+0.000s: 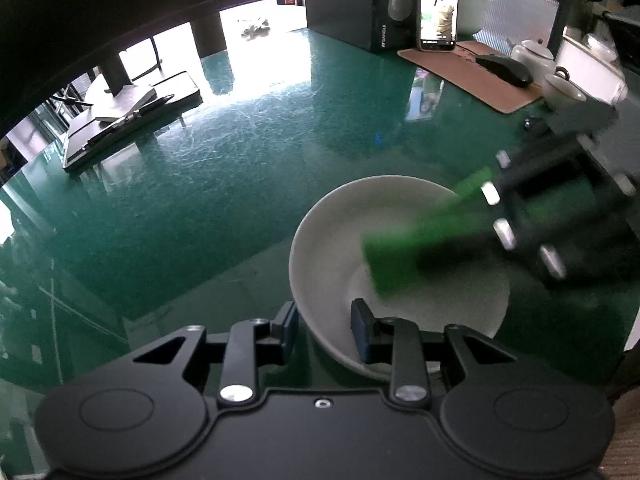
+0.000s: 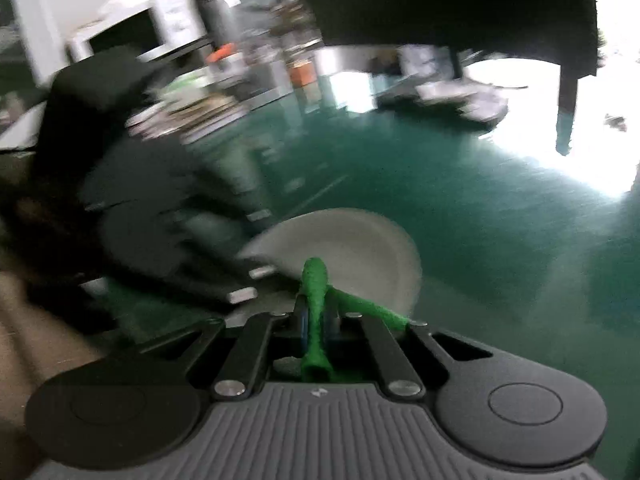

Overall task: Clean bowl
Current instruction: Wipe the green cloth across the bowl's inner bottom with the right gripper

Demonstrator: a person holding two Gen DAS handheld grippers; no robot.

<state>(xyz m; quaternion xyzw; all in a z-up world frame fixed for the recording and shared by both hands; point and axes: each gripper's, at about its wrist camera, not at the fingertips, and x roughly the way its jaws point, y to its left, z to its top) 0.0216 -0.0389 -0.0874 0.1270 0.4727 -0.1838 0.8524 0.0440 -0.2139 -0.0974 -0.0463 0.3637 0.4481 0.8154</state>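
We hold a pale bowl [image 1: 340,264] on the green worktop [image 1: 224,168], its near rim pinched between our left gripper [image 1: 325,330] fingers, one inside, one outside. It looks stiff, smooth, likely slippery and breakable, so the rim is the sensible hold. Our right gripper [image 2: 316,324], angled down, is clamped tight on a soft green cloth [image 1: 404,252] inside the bowl.

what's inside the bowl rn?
The green scouring pad, pinched by the right gripper, reaches into the white bowl. Bare floor shows beside it; the patch under the pad is hidden.
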